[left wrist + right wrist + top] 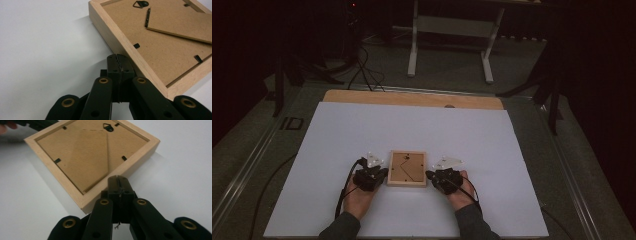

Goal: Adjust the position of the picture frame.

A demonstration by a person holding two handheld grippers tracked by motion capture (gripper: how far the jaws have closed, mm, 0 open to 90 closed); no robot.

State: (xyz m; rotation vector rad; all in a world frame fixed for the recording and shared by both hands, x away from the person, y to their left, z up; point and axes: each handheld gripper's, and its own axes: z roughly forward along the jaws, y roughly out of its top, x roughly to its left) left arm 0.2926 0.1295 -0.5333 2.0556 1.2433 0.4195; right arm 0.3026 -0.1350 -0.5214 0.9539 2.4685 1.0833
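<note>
Picture frame (407, 168) lying back-side up near the front edge of the white sheet (362, 130), between the left gripper (381, 174) and right gripper (430, 175). Both grippers' jaws are together, gripping nothing, tips beside the frame's sides. Backing clips appear untouched; work seems barely begun.

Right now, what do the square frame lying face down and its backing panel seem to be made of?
The square light frame looks like pale unfinished wood: faint grain, matte surface. Its brown backing panel looks like pressed fibreboard, dull and even, held by small black tabs that are probably metal. The folded stand flap looks like the same board.
</note>
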